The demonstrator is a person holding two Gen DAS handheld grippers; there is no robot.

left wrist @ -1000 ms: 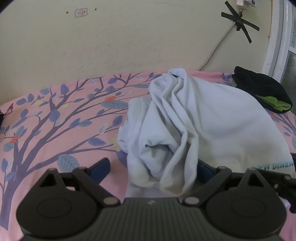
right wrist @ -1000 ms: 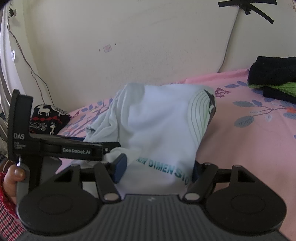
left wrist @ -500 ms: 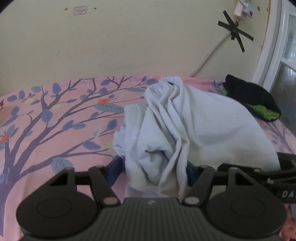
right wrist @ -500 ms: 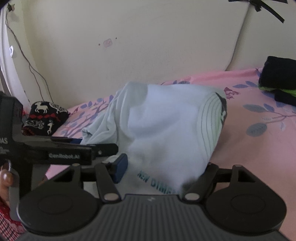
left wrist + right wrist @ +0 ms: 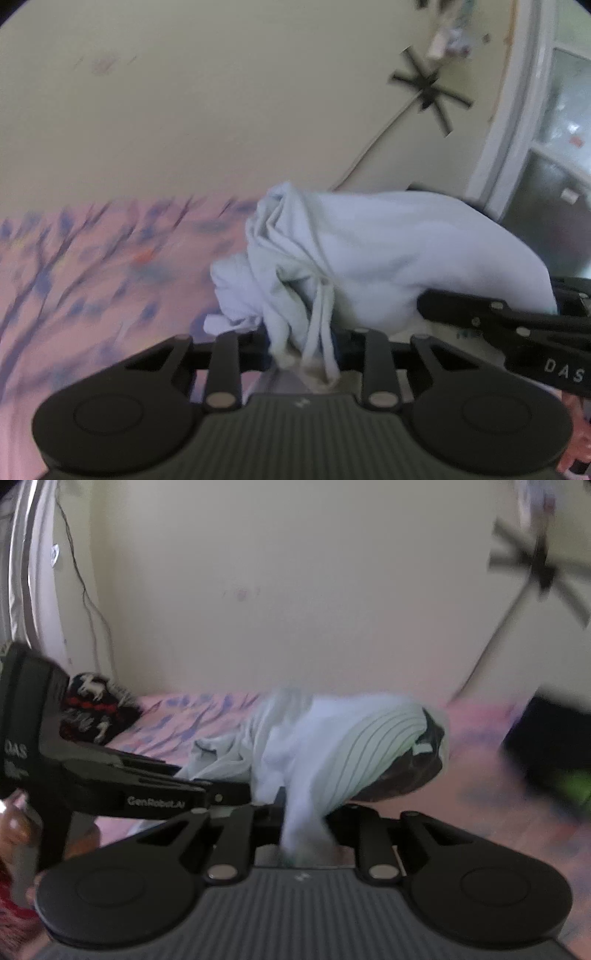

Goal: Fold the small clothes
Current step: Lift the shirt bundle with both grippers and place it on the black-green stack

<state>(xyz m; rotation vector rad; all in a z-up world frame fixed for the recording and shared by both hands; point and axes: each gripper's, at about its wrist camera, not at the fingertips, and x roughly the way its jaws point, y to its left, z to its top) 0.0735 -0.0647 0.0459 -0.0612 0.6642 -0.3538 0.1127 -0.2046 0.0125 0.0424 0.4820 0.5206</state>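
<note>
While both views are motion-blurred, the main shapes are readable.
Wall: a pale cream wall (image 5: 207, 110) fills the upper part of both views, with a black taped cross (image 5: 430, 86) and a thin cable running down from it.
Bed: a pink sheet (image 5: 92, 266) printed with a purple tree and blue leaves lies below the wall.
Garment: a white T-shirt (image 5: 388, 251) is bunched in the middle of the bed, its near hem lifted off the sheet and pulled into both tools; the right wrist view shows thin curved stripes and a dark inner patch on it.
Other clothes: a dark patterned bundle (image 5: 94, 710) sits at the far left of the bed by the wall, and a black and green pile (image 5: 554, 746) lies at the right, well apart from the T-shirt.
Left tool (image 5: 306, 341): jaws closing, narrow, with a gathered fold of the T-shirt pinched between them.
Right tool (image 5: 304, 821): jaws closing, narrow, pinching a strand of the same T-shirt.
Hand: a person's fingers (image 5: 14, 816) wrap the left tool's handle at the edge of the right wrist view.
</note>
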